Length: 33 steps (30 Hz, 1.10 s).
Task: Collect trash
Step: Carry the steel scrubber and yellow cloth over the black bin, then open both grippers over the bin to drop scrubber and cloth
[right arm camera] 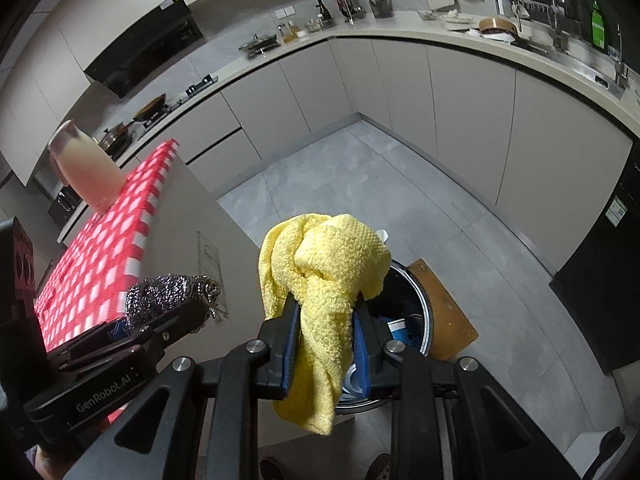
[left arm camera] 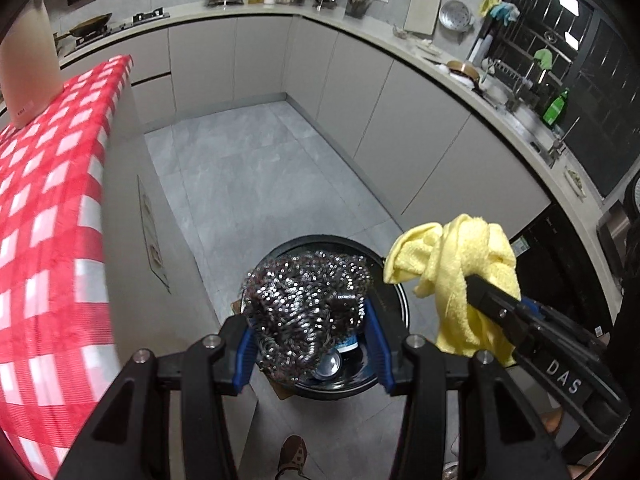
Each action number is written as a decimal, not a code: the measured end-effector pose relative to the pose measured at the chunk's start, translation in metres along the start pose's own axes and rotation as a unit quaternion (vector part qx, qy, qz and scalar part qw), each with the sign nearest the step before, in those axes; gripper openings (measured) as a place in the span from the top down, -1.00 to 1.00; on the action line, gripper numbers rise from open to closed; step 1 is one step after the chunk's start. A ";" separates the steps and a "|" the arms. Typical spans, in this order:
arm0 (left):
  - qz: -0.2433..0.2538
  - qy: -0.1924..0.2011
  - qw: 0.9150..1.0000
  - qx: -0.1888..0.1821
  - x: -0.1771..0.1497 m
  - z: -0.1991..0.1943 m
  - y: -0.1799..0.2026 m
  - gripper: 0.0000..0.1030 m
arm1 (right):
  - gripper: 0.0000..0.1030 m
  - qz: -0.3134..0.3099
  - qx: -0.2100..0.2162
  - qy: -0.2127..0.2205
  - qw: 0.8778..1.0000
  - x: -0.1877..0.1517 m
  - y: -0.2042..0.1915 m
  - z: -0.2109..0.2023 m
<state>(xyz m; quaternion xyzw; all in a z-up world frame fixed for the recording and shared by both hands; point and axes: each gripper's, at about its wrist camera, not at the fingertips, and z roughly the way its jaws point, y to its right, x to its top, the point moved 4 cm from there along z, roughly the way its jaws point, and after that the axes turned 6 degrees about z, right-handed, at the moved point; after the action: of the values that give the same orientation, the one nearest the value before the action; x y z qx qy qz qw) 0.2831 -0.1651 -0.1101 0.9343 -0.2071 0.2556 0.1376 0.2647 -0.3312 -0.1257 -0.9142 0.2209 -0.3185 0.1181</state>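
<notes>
My left gripper (left arm camera: 310, 312) is shut on a steel wool scrubber (left arm camera: 304, 304) and holds it over the open black trash bin (left arm camera: 396, 292) on the floor. A can (left arm camera: 330, 364) and other rubbish lie inside the bin. My right gripper (right arm camera: 326, 308) is shut on a knotted yellow cloth (right arm camera: 324, 276) and holds it above the same bin (right arm camera: 420, 308). The cloth (left arm camera: 456, 272) and right gripper (left arm camera: 480, 292) show at the right of the left wrist view. The scrubber (right arm camera: 168, 292) and the left gripper (right arm camera: 160, 320) show at the left of the right wrist view.
A counter with a red checked cloth (left arm camera: 48, 208) stands to the left, a white jug (right arm camera: 86, 168) on it. A wooden board (right arm camera: 444, 308) lies beside the bin. Grey cabinets (left arm camera: 360, 92) and a worktop with kitchenware ring the tiled floor (left arm camera: 248, 176). A black appliance (right arm camera: 600, 288) stands at right.
</notes>
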 end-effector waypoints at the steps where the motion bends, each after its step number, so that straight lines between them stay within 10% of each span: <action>1: -0.001 -0.003 1.000 0.003 0.000 0.004 0.001 0.05 | 0.50 -0.001 -0.002 -0.003 1.000 0.001 0.003 0.004; 15: -0.021 -0.053 0.998 0.035 -0.005 0.055 0.002 -0.04 | 0.48 -0.024 -0.012 -0.052 0.998 0.014 0.028 0.064; 21: -0.036 -0.067 0.996 0.049 -0.004 0.069 -0.002 -0.24 | -0.03 -0.038 -0.012 -0.063 0.997 0.023 0.031 0.086; 33: -0.045 -0.020 0.997 0.062 0.009 0.031 0.003 -0.24 | -0.03 -0.033 -0.003 -0.033 0.999 0.030 0.031 0.053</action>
<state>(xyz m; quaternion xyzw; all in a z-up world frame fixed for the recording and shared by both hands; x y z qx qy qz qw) 0.3021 -0.1821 -0.1304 0.9542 -0.1514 0.2430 0.0870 0.3093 -0.3688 -0.1622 -0.9315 0.1870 -0.2911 0.1120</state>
